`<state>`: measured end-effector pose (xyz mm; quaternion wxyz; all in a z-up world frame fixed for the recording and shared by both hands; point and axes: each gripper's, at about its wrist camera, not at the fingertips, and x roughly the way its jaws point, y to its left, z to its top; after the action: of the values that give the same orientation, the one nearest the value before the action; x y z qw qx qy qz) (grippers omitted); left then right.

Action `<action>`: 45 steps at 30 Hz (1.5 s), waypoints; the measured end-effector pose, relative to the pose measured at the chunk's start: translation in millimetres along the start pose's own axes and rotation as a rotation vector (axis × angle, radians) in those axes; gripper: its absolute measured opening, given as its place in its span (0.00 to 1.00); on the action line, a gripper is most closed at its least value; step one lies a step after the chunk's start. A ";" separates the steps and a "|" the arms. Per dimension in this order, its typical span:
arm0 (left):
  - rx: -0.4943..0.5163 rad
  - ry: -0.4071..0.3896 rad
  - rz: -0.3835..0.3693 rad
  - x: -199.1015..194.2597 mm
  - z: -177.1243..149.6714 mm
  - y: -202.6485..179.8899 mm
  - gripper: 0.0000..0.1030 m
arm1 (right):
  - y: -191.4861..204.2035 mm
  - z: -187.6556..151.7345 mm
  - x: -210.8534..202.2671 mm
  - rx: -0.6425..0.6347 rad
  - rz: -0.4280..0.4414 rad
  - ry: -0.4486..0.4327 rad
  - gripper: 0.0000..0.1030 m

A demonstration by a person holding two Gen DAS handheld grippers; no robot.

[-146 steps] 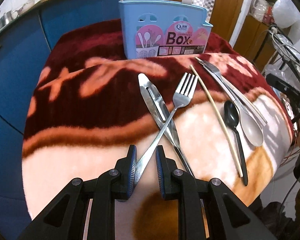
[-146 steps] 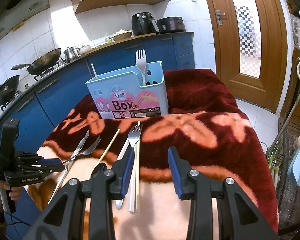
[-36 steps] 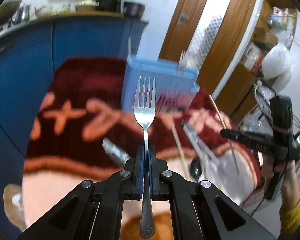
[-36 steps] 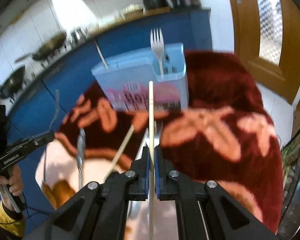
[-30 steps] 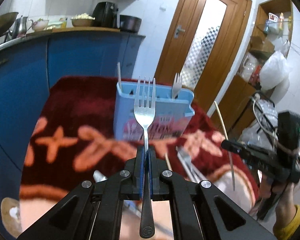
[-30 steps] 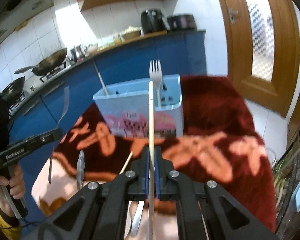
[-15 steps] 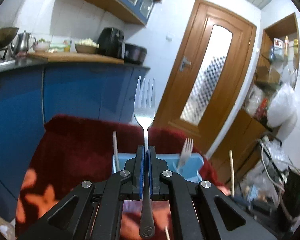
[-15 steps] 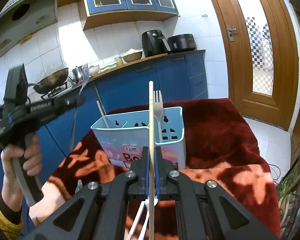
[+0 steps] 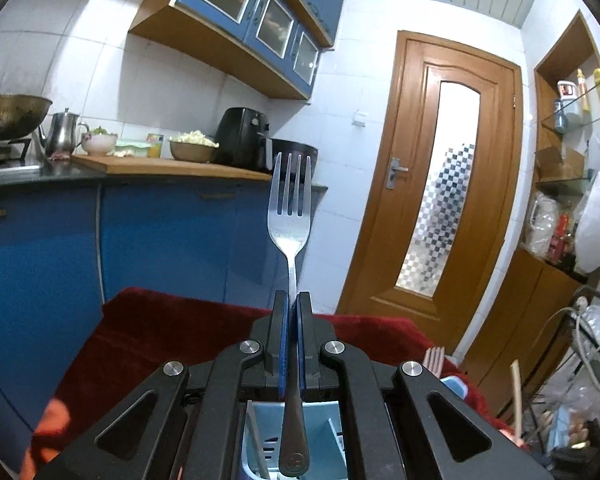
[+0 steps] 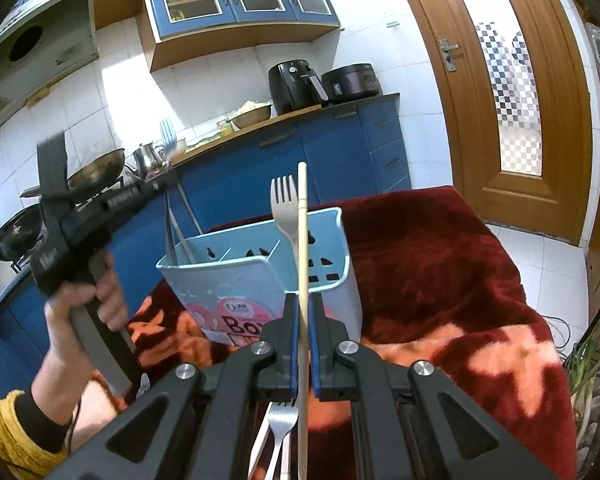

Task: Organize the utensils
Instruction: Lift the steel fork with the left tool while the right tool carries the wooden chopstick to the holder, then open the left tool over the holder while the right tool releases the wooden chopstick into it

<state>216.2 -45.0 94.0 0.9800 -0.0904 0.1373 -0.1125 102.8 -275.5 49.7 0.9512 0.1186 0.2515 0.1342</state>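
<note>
Now both tongs are carrying a utensil toward the light blue utensil box (image 10: 260, 276), which stands on the surface covered with a red blanket (image 10: 440, 264).

The left tongs (image 9: 291, 336) are clamped on the neck of a steel fork (image 9: 290, 216), tines up in the middle of the left view. Its handle end hangs low at the bottom centre, just over an open compartment of the box. The right tongs (image 10: 305, 340) are clamped on a pale chopstick (image 10: 302, 240), upright in the centre of the right view, with the box behind it. One white fork (image 10: 283, 200) and another chopstick (image 10: 184, 236) stand already inside.

To do this step well, I think the left hand (image 10: 84, 304) should bring the fork nearly vertical, put the handle end inside one compartment and not on a divider, go down, and open only when the handle is well below the rim. The chopstick should go beside the other chopstick, at the left part of the box. More utensils lie below the right tongs.
</note>
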 end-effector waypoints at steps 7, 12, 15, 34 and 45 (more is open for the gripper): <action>0.014 0.004 0.004 6.9 -21.1 0.1 0.03 | -0.8 26.5 10.8 -0.001 -0.022 -0.076 0.06; 0.022 -0.005 -0.003 6.0 -21.6 1.9 0.03 | 1.1 47.3 25.7 0.006 -0.027 -0.140 0.06; 0.013 0.001 -0.007 7.3 -23.6 5.3 0.03 | 4.5 58.0 31.8 -0.001 -0.017 -0.173 0.06; -0.009 0.031 -0.021 17.1 -33.7 12.9 0.03 | 11.8 52.7 83.7 -0.101 -0.067 -0.199 0.06; 0.006 0.060 -0.031 9.3 -30.3 4.1 0.14 | 9.3 48.5 66.0 -0.061 -0.037 -0.189 0.25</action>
<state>217.0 -47.8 62.1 0.9738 -0.0861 0.1651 -0.1309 181.0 -253.7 64.0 0.9762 0.0969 0.1583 0.1124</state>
